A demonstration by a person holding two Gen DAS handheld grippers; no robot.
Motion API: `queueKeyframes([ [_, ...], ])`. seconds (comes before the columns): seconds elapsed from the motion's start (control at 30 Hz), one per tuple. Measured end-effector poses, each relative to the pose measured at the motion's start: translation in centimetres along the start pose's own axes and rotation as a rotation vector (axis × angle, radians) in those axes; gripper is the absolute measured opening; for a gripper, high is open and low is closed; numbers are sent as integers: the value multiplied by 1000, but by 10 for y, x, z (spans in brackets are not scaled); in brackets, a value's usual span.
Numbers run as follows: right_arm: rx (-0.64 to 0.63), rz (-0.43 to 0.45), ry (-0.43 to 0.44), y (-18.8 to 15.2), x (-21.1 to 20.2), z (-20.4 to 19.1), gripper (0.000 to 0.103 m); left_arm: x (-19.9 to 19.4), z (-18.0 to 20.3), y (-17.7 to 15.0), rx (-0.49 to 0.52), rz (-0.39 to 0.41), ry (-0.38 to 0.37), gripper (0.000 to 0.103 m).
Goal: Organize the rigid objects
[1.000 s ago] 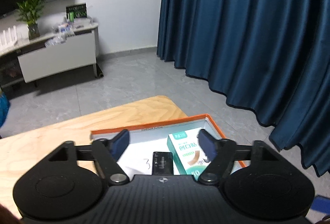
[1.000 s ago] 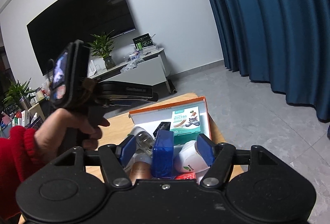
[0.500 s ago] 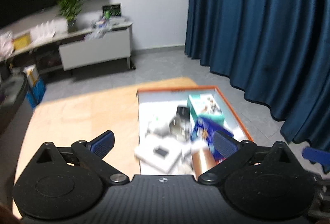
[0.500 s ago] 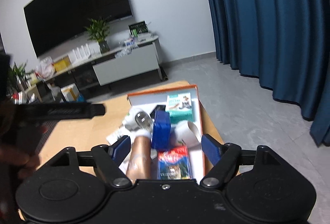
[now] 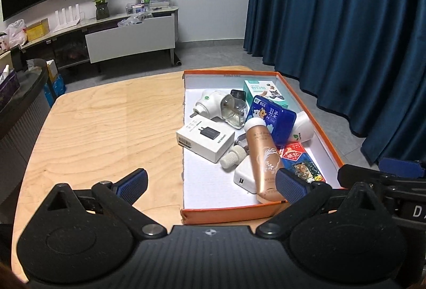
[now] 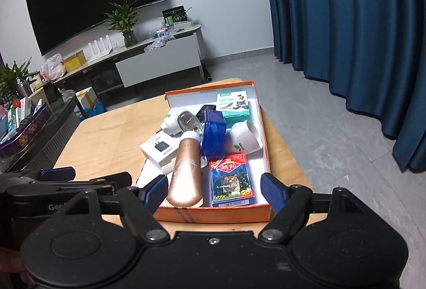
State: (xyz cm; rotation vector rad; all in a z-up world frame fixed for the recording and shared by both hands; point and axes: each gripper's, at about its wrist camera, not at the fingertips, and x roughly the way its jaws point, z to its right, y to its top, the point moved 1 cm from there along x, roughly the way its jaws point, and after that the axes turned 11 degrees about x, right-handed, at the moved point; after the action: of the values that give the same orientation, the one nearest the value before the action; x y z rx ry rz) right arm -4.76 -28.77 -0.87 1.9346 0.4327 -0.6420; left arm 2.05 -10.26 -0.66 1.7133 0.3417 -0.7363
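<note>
I hold both grippers, left point(image 5: 211, 187) and right point(image 6: 213, 191), fingers spread wide and holding nothing, near the orange box point(image 5: 226, 214) on the table point(image 5: 106, 129), where a copper bottle point(image 5: 265, 158) lies among clutter.

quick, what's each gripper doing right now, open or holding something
Left gripper: open, holding nothing, hovering before the orange box.
Right gripper: open, holding nothing.

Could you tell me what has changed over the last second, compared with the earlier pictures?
Both claws have pulled back from the orange box. The right claw, which had been closed around the blue case, has let it go and opened; the case now rests in the box. The left claw has opened wider. The box and the teal carton kept their places.
</note>
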Motion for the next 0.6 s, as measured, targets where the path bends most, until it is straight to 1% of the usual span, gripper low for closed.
queueKeyframes([
  [0.27,-32,-8,-8,0,3,-10,90,2,1,-7,-16,-6,4,103],
  [0.6,-39,-20,-16,-1,6,-12,90,3,0,-8,-24,-11,7,103],
])
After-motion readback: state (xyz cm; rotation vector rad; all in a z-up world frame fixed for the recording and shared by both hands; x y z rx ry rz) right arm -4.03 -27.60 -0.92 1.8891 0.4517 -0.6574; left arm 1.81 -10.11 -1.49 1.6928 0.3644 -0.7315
